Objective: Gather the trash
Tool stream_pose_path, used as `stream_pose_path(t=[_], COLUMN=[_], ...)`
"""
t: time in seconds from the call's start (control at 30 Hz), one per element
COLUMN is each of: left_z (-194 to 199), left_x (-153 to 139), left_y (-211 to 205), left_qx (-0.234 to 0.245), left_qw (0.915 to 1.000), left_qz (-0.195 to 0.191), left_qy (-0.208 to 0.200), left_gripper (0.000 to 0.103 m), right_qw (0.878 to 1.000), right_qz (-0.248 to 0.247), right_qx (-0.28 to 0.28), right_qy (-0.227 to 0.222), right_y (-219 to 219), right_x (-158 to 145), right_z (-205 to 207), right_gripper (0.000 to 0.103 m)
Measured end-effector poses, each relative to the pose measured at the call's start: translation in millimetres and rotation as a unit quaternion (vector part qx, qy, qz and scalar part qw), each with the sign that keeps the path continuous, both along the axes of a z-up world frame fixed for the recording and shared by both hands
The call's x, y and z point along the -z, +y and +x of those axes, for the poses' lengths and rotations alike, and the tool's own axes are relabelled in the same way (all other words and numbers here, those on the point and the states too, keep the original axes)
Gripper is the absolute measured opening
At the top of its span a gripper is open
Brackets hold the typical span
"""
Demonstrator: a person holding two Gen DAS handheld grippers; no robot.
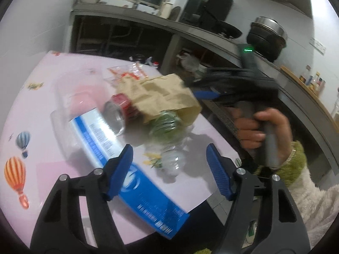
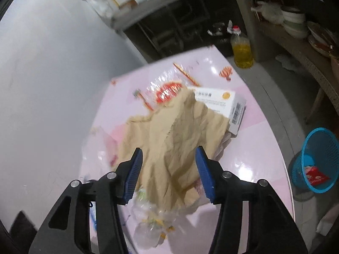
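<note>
A pile of trash lies on the pink table (image 1: 42,97): a crumpled brown paper bag (image 1: 163,97), a red can (image 1: 122,103), a green-labelled plastic bottle (image 1: 167,124), a blue and white box (image 1: 135,182) and a clear crushed bottle (image 1: 172,160). My left gripper (image 1: 169,167) hovers open over the box and the clear bottle, pads touching nothing. In the right wrist view my right gripper (image 2: 169,171) stands open above the paper bag (image 2: 175,131), which shows blurred between the fingers without touching the pads. A hand (image 1: 260,124) holds the right gripper beside the bag.
A white box (image 2: 216,99) and a clear printed wrapper (image 2: 167,91) lie behind the bag. A blue mesh basket (image 2: 317,158) with a red packet inside stands on the floor to the right. An oil bottle (image 2: 241,50) stands beyond the table; a kitchen counter (image 1: 190,31) runs behind.
</note>
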State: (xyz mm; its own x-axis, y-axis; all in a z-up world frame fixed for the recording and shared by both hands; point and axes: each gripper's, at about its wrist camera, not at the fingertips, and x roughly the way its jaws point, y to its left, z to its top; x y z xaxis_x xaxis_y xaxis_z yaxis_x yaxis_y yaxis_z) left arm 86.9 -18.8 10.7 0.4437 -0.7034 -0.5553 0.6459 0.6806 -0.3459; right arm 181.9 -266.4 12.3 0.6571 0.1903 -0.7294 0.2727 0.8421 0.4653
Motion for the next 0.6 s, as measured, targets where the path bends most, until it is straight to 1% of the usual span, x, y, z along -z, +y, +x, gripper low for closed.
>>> stream_pose_path(t=[0.03,0.07,0.1,0.17,0.27,0.3,0.4,0.47,0.6], left_z=[0.2,0.8,1.3,2.5,5.7,6.7,8.1,8.6,5.9], left_x=[0.3,0.0,-0.1,0.2,1.2,1.7,0.2,-1.1,-6.6], left_y=[-2.6,-5.6,-8.3,-13.2,-17.8,-19.1,-22.0,-20.3,-20.1], left_qx=[0.004,0.01,0.014,0.022,0.028,0.029,0.03,0.031,0.038], left_qw=[1.0,0.9999,0.9999,0.9997,0.9994,0.9994,0.9992,0.999,0.9983], left_qz=[-0.002,-0.005,-0.007,-0.011,-0.018,-0.019,-0.024,-0.029,-0.041], left_qy=[-0.001,-0.003,-0.004,-0.005,-0.005,-0.006,-0.01,-0.012,-0.016], left_gripper=[0.065,0.064,0.063,0.061,0.059,0.058,0.057,0.053,0.05], right_qw=[1.0,1.0,1.0,1.0,0.999,0.999,0.997,0.995,0.985], right_qz=[-0.01,-0.011,-0.008,-0.008,-0.027,-0.027,-0.004,0.01,0.036], right_qx=[-0.001,-0.005,-0.013,-0.019,-0.018,-0.018,-0.021,-0.024,-0.026], right_qy=[0.008,0.014,0.019,0.018,-0.006,-0.017,-0.07,-0.1,-0.164], right_y=[3.1,6.4,8.6,12.2,19.9,21.7,23.3,21.0,17.1], right_x=[3.9,7.2,9.1,8.8,-3.6,-9.0,-31.2,-46.8,-84.1], right_z=[6.4,11.1,15.2,17.6,13.8,11.6,1.7,-3.7,-35.6], right_gripper=[0.046,0.03,0.016,0.004,0.002,0.002,0.002,0.002,0.001])
